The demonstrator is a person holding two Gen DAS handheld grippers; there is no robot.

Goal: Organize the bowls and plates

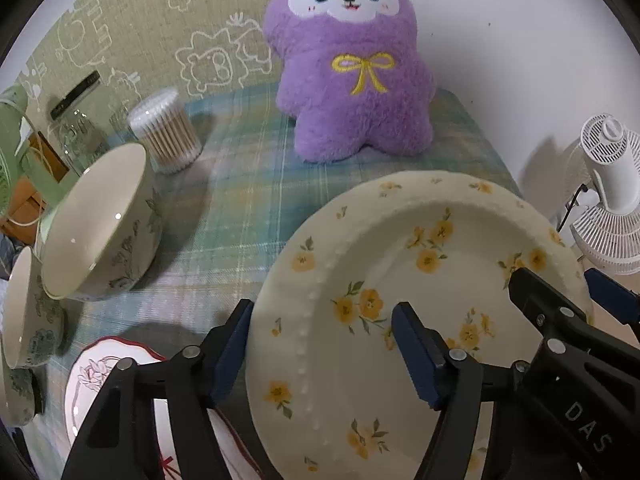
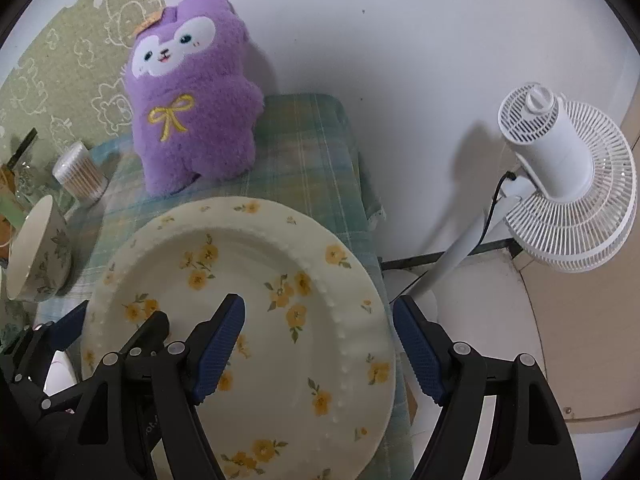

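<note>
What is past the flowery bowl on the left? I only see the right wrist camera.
Observer: A second floral bowl sits just left of the first floral bowl.
Operator: Is anything by the left hand-held gripper?
Observer: Yes, a red-rimmed plate with a pink drawing lies under the left hand-held gripper, beside the yellow-flowered plate.
Operator: Anything else over there?
Observer: What looks like a green fan at the far left edge.
</note>
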